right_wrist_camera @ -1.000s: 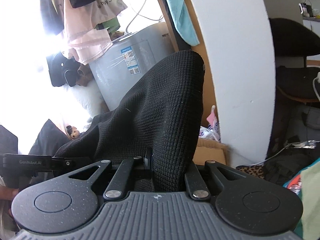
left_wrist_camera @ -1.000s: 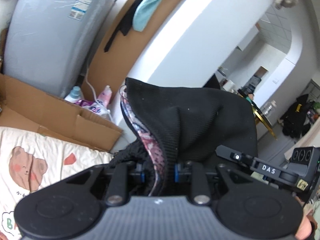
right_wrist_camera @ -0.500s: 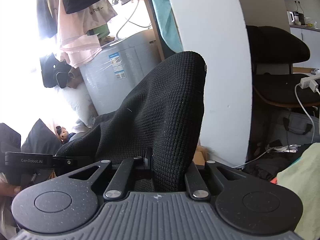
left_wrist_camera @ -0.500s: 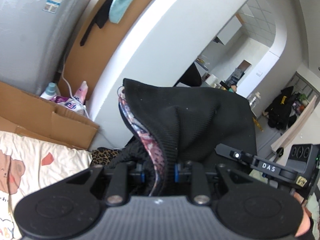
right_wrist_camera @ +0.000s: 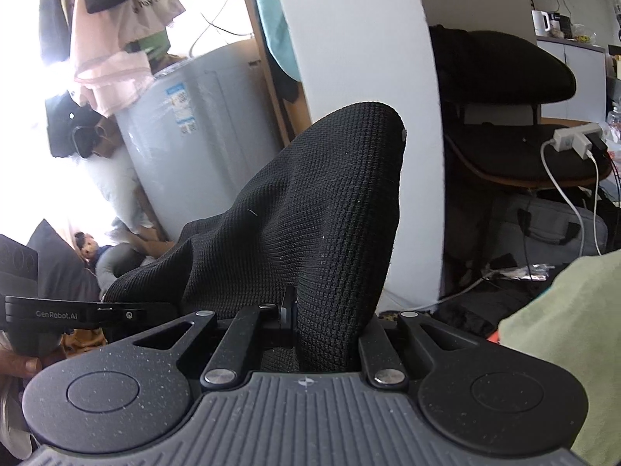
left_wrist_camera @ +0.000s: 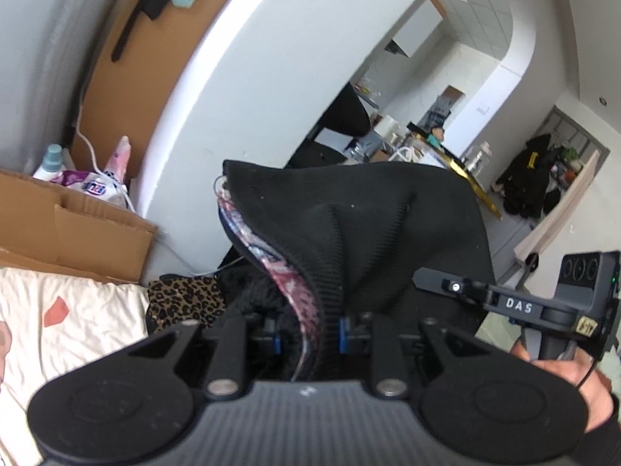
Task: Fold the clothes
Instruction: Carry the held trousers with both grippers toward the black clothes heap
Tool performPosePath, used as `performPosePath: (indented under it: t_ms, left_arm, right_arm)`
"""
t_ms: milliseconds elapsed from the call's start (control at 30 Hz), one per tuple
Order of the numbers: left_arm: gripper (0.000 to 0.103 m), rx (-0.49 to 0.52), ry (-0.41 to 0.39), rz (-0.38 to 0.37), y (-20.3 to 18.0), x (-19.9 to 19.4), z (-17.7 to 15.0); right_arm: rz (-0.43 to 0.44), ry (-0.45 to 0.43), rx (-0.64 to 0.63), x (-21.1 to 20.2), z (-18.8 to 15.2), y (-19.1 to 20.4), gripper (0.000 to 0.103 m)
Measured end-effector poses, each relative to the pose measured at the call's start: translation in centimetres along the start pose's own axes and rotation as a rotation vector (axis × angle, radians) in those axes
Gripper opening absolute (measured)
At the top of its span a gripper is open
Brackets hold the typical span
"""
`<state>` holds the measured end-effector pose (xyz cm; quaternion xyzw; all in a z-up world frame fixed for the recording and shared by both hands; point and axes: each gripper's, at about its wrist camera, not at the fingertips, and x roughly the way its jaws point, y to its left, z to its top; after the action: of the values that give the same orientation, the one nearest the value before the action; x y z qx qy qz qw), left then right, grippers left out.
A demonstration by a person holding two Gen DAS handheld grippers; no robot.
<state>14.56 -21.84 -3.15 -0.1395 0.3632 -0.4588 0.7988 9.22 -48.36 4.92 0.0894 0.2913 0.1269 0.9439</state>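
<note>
Since a second ago you have swung both tongs to the right: in the left wrist view the grey appliance and the bear-print bedding [left_wrist_camera: 58, 334] have slid toward the left edge, and the white curved wall [left_wrist_camera: 240, 77] now fills the space ahead of the fingers. In the right wrist view the black office chair [right_wrist_camera: 504, 66] has come further into sight beyond the right finger.

Your left tongs [left_wrist_camera: 308, 334] are closed down on the ribbed hem of the black waffle-knit garment with a pink-and-blue patterned lining [left_wrist_camera: 349, 233]; the cloth rises straight up from between the fingers and peaks ahead of them. Your right tongs [right_wrist_camera: 330, 334] are likewise pinched tight on another edge of the same garment [right_wrist_camera: 310, 209], which stands up between the fingers and drapes off toward the left tongs. So the garment hangs in the air, stretched between your two tongs, above and off to the side of the bedding.

The likely trouble from here:

- You hold a thick bunched hem on the left. If you shake or pull the tongs apart sharply, the roll may slip out and one side will drop.
- The leopard-print fabric [left_wrist_camera: 186, 299] lies just below the left tongs; lowering there would lay the garment on clutter rather than on flat bedding.
- The fabric blocks most of both views, so you may misjudge where the lower edge lands.
</note>
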Motion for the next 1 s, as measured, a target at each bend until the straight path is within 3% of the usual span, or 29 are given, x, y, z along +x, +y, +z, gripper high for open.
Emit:
performPosePath:
  t_ms: [700, 1000]
  left_arm:
    - [0.026, 0.005, 0.078, -0.074, 5.9, 11.3, -5.7]
    - [0.026, -0.026, 0.100, -0.116, 9.3, 15.8, -8.4]
  right_arm:
    - [-0.106, 0.078, 0.111, 8.3, -7.3, -8.5, 0.008]
    - [-0.170, 0.112, 0.099, 12.6, -10.9, -11.1, 0.008]
